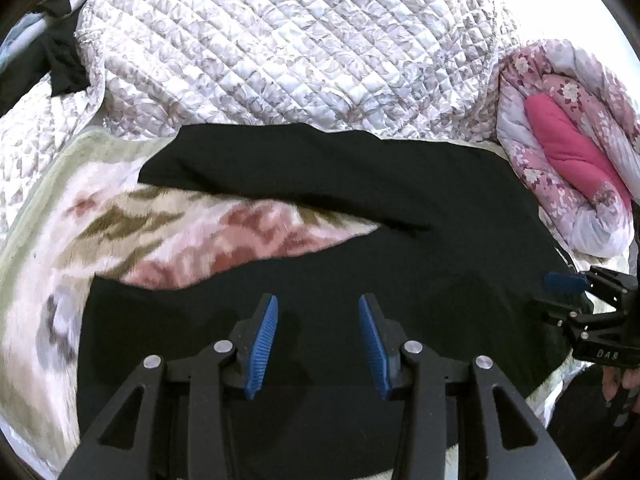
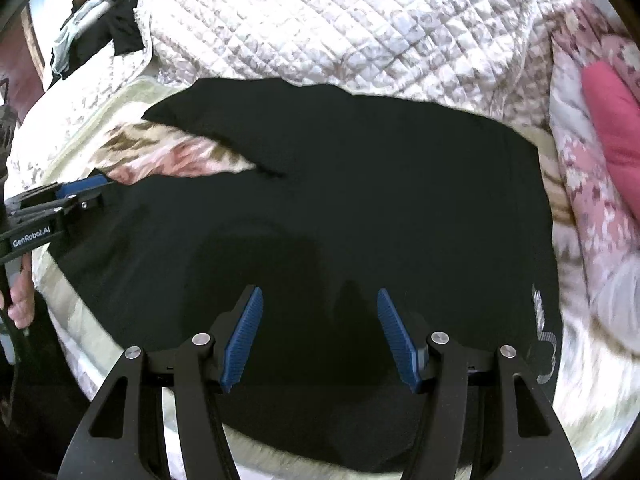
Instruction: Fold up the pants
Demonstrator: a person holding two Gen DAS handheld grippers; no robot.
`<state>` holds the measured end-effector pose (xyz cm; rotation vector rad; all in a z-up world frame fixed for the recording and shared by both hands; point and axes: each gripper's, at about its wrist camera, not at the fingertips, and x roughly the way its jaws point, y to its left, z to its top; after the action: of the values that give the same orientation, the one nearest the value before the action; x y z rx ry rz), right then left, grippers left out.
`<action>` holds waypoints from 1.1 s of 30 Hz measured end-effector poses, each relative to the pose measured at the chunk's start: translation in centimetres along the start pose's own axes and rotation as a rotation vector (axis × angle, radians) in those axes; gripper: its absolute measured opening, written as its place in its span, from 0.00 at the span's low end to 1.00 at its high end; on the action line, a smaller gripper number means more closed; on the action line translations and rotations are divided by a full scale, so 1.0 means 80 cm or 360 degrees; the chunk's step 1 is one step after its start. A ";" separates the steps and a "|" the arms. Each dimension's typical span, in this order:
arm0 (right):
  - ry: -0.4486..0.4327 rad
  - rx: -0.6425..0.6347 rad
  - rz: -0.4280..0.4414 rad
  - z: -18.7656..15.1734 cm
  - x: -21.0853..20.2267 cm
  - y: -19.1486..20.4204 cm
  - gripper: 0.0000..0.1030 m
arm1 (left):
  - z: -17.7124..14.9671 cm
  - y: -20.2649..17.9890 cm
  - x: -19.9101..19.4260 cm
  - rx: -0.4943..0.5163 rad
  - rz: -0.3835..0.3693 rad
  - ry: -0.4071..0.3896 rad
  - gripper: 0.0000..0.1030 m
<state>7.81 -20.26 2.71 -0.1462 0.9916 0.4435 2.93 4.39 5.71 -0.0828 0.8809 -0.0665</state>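
Observation:
Black pants [image 1: 360, 208] [image 2: 360, 184] lie spread on a floral fleece blanket [image 1: 168, 224]. Their two legs fan apart toward the left, with blanket showing in the gap. A pale printed logo [image 2: 544, 344] marks the right edge of the fabric. My left gripper [image 1: 317, 300] hovers over the nearer leg, open, with nothing between its blue pads. My right gripper [image 2: 320, 292] hangs over the wide part of the pants, also open and holding nothing. Each gripper shows in the other view: the right gripper [image 1: 568, 284] at the pants' right edge, the left gripper [image 2: 80, 188] by the near leg's left edge.
A quilted white coverlet [image 1: 288, 48] [image 2: 360, 28] is bunched behind the pants. A rolled pink floral duvet [image 1: 568, 148] [image 2: 600, 152] lies at the right. Dark clothes [image 1: 60, 60] hang on a rail at the far left. A hand [image 2: 20, 300] grips the left handle.

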 end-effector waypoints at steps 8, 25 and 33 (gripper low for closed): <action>-0.0048 -0.0060 -0.0021 0.066 0.026 -0.033 0.65 | 0.052 0.034 0.034 0.0043 0.0030 -0.0027 0.49; 0.0006 -0.0223 0.0002 0.228 0.185 -0.093 0.67 | 0.198 0.072 0.197 -0.0003 0.0051 -0.0007 0.59; 0.0114 -0.0191 0.0039 0.242 0.239 -0.118 0.68 | 0.212 0.076 0.261 -0.0032 0.0062 0.0050 0.62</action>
<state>35.74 -16.98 -3.46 -0.2596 1.0383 0.5233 29.44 9.23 -0.18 -0.0832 0.9145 -0.0226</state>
